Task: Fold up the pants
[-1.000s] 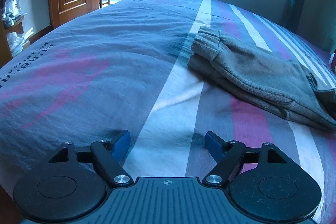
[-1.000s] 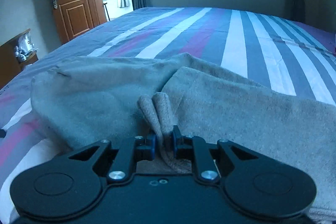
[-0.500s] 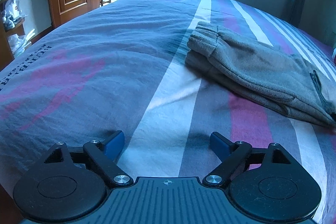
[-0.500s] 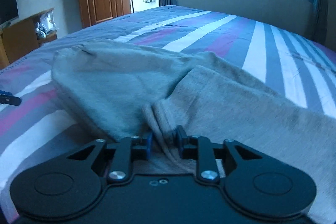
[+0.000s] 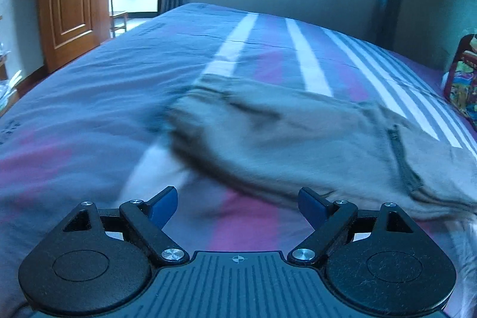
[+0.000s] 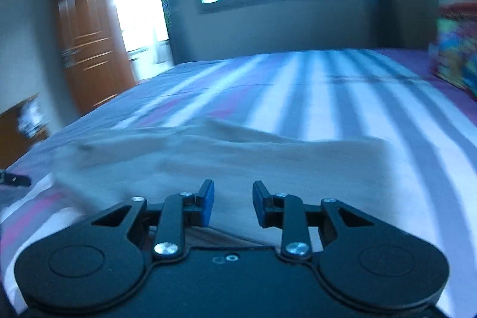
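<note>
Grey, thick fleece jogging pants [image 5: 298, 139] are seen lying flat on the striped blue, white and pink bedspread [image 5: 89, 97], toward its near right part in the left wrist view, with the legs laid one on the other and the cuffed ends pointing to the left side of the bed. A dark zipped pocket [image 5: 402, 157] is shown near the waist end at the right. The left gripper [image 5: 237, 203] is held wide open above bare bedspread just short of the fabric's near edge, with nothing between its blue pads. The right gripper [image 6: 232, 204] is held over the pants with a clear gap between its pads; its jaws have just been opening and then closing slightly, and no cloth is seen pinched between them now. The cloth is judged soft, limp and fairly light, yet bulky enough to hold a fold; it would sag and slide if lifted by one point only. A hold on both layers together at the cuffs, or at the waistband's corners, is judged best for the next fold.
</note>
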Available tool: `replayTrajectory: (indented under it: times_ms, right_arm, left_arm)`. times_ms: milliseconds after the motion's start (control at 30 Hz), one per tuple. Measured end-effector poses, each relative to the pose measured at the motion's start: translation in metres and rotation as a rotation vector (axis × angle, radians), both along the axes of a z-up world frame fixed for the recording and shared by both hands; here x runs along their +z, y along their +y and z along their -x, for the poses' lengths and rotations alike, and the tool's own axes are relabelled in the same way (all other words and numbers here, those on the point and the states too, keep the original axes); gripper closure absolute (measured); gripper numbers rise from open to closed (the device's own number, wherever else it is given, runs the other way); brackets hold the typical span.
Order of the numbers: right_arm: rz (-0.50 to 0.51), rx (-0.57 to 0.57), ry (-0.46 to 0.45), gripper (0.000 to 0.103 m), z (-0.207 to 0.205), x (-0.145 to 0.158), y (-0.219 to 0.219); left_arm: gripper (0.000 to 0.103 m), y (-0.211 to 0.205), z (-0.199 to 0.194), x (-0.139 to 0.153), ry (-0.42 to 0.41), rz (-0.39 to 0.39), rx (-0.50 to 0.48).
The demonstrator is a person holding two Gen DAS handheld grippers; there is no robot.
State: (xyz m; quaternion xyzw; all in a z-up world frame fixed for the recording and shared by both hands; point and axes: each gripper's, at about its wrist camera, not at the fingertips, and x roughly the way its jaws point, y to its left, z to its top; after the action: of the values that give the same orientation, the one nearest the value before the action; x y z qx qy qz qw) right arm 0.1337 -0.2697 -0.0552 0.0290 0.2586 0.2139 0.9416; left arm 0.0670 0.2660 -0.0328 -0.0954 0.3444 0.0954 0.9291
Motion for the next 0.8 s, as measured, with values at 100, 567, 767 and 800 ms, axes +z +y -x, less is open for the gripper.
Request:
replayTrajectory:
  times_ms: [100,567,767,800]
  right_arm:
    - [-0.012,-0.083,0.020,0.074,-0.002,-0.003,-0.031]
    - [0.000,-0.157,0.034,0.071,0.002,-0.014,-0.063]
    - [0.018,-0.212,0.016,0.071,0.005,-0.013,-0.070]
    - [0.019,-0.224,0.012,0.070,0.004,-0.013,-0.072]
  left_arm:
    - [0.016,-0.018,-0.010,0.001,-0.005,0.006,-0.025]
    - [0.018,0.016,-0.004,-0.030,-0.056,0.279,0.101]
    - [0.021,0.011,-0.015,-0.019,-0.084,0.245,0.076]
    - [0.021,0.016,-0.017,-0.021,-0.081,0.247,0.095]
